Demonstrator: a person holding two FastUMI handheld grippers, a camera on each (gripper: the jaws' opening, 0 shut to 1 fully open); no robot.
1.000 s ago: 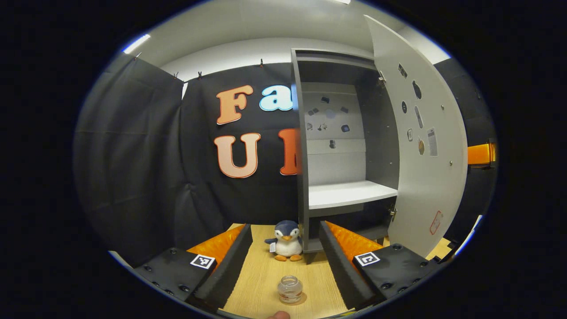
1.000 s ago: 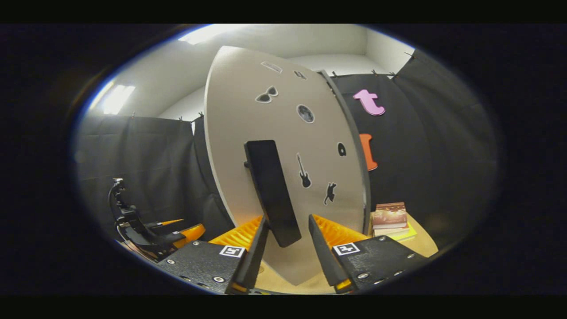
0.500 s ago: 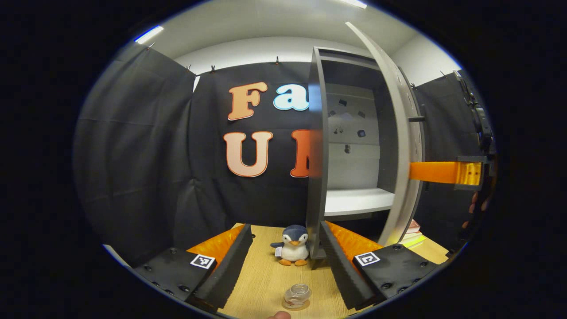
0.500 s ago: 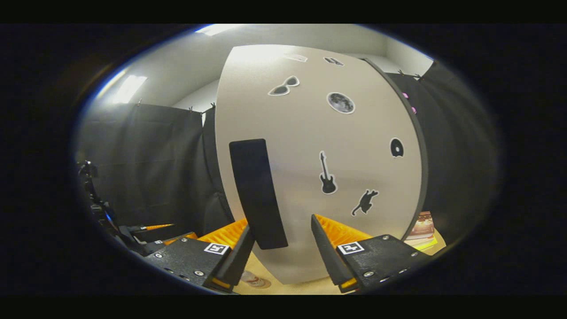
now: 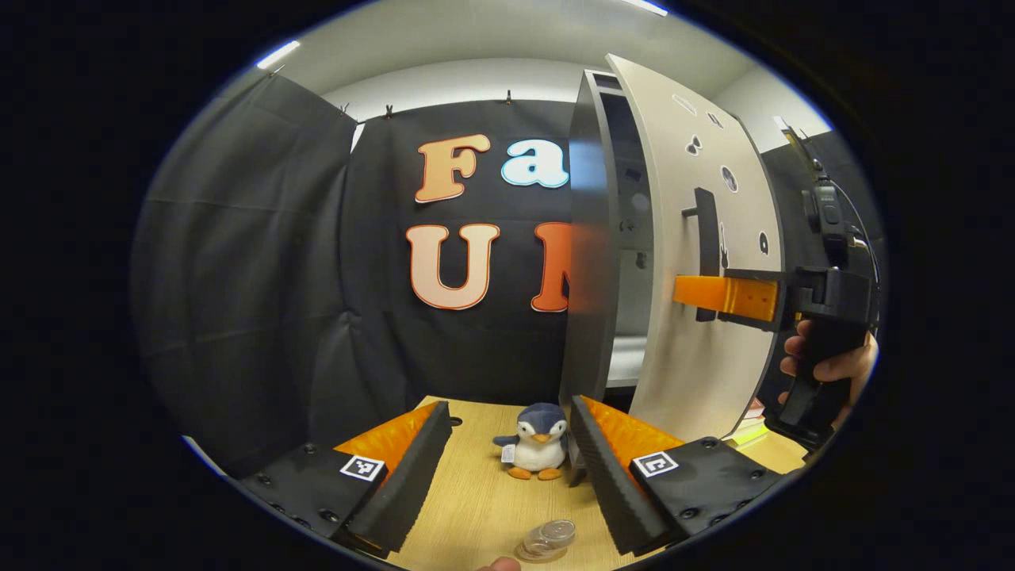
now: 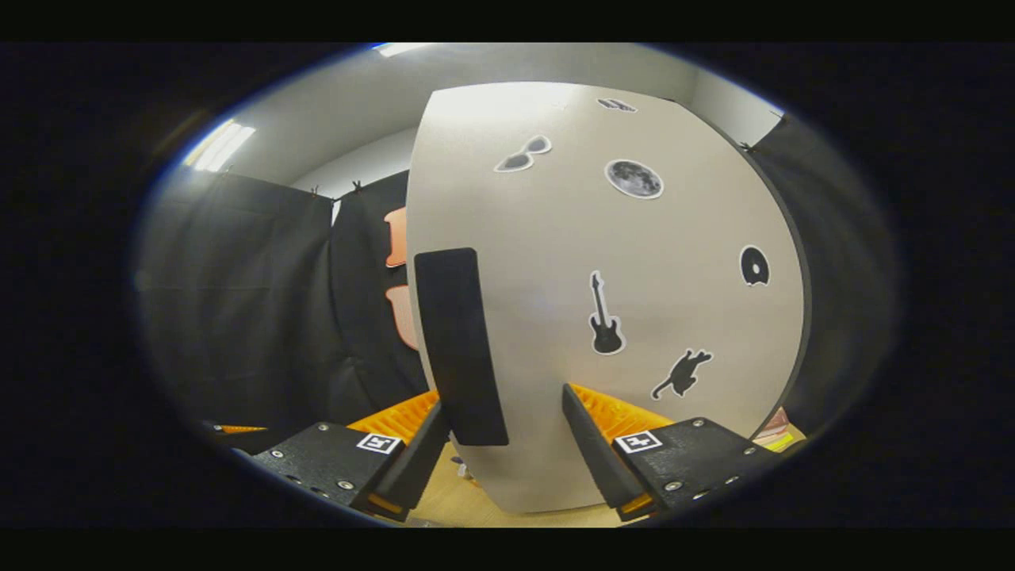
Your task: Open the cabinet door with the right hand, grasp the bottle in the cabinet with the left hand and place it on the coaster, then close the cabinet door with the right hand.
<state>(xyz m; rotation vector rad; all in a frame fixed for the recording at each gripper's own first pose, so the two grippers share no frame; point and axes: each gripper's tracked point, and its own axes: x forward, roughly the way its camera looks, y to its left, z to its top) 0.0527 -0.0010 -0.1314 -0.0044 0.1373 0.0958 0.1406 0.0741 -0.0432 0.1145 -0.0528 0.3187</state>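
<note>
Our right tool [image 6: 503,432] faces the cabinet door [image 6: 603,262], its fingers spread, with the black handle [image 6: 460,345] reaching down between them nearer the left finger; we cannot tell whether either pad touches it. Our left tool [image 5: 507,468] is spread too and holds nothing, low over the tabletop [image 5: 476,507]. The bottle [image 5: 547,539] stands on the coaster just ahead of it, at the lower edge of the left gripper view, so we judge that only the closing of the door is left.

The door stands ajar, a gap open along its free edge. We see two risks. If the right tool pushes off-centre on the handle, it may slip off and leave the door unlatched. If the door swings in hard, the cabinet [image 5: 591,254] could jolt the tabletop and rock the bottle.

The left gripper view gives us the gap, the cabinet's dark side, a plush penguin [image 5: 538,452] beside its base, and the right tool from the side with the hand [image 5: 833,361] holding it. The right gripper view gives the door's face with its stickers and the handle's place between the fingers.
</note>
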